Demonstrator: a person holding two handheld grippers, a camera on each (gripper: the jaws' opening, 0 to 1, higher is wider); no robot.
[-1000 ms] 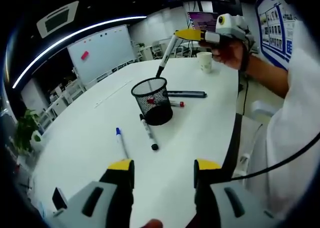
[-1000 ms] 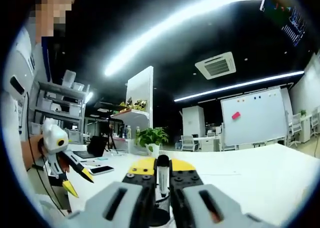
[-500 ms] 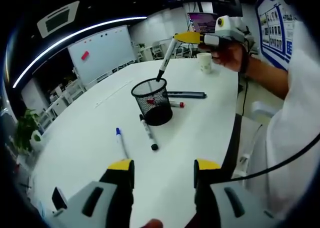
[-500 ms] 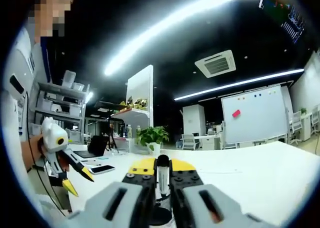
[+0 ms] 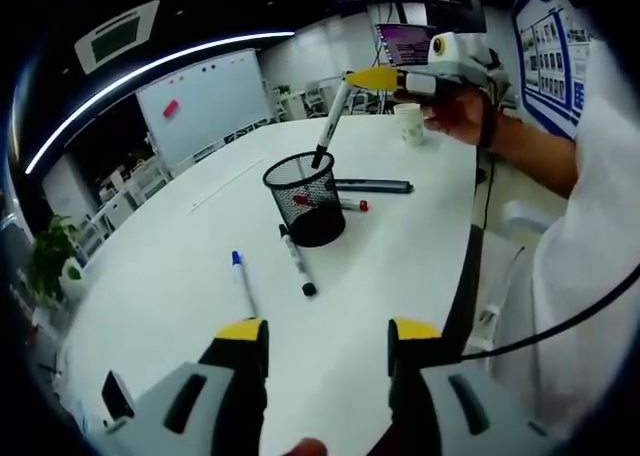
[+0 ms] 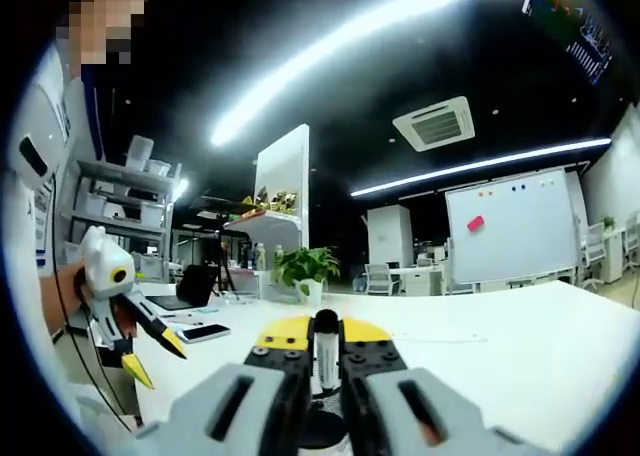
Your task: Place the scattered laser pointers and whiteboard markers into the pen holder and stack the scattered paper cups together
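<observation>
Your right gripper (image 6: 318, 354) clamps a marker (image 5: 328, 131) tip-down over the holder (image 5: 305, 199). Your left gripper (image 5: 327, 338) is wide apart, with two markers lying beside the holder.

Left gripper view: camera sits low over the near edge of the white table (image 5: 180, 266), looking along the tabletop past the mesh pen holder (image 5: 305, 201) toward the whiteboard (image 5: 205, 101). Right gripper view: camera rides above the holder, aimed nearly level across the room, with a marker (image 6: 325, 351) close to the lens. Shared: table (image 6: 520, 336), whiteboard (image 6: 510, 226), left gripper (image 6: 150, 351).
</observation>
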